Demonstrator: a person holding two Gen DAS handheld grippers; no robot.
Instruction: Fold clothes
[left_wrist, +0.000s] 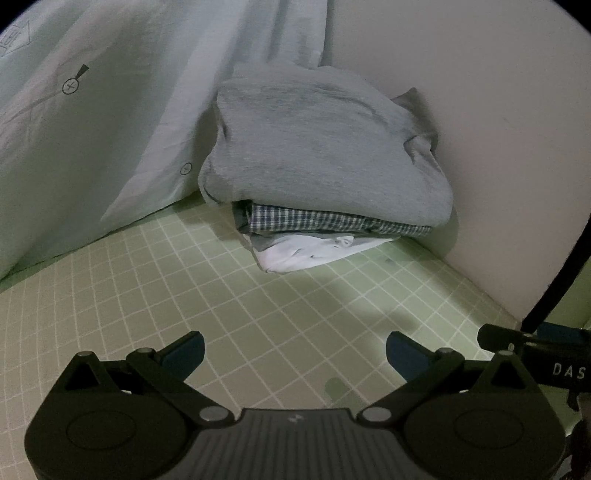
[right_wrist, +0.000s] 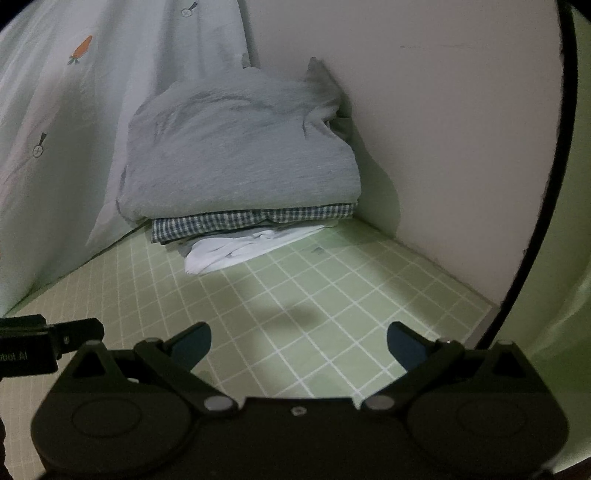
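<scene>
A stack of folded clothes sits in the corner: a grey garment (left_wrist: 317, 147) on top, a blue checked one (left_wrist: 332, 221) under it, a white one (left_wrist: 314, 251) at the bottom. The same stack shows in the right wrist view, with the grey garment (right_wrist: 240, 162), the checked one (right_wrist: 255, 218) and the white one (right_wrist: 240, 247). My left gripper (left_wrist: 295, 354) is open and empty, well short of the stack. My right gripper (right_wrist: 299, 347) is open and empty, also short of it. Each gripper's body shows at the other view's edge.
The green grid-patterned surface (left_wrist: 221, 302) lies between grippers and stack. A pale printed curtain or sheet (left_wrist: 110, 129) hangs on the left. A plain wall (left_wrist: 498, 147) stands right of the stack. A black cable (right_wrist: 546, 184) runs down the right side.
</scene>
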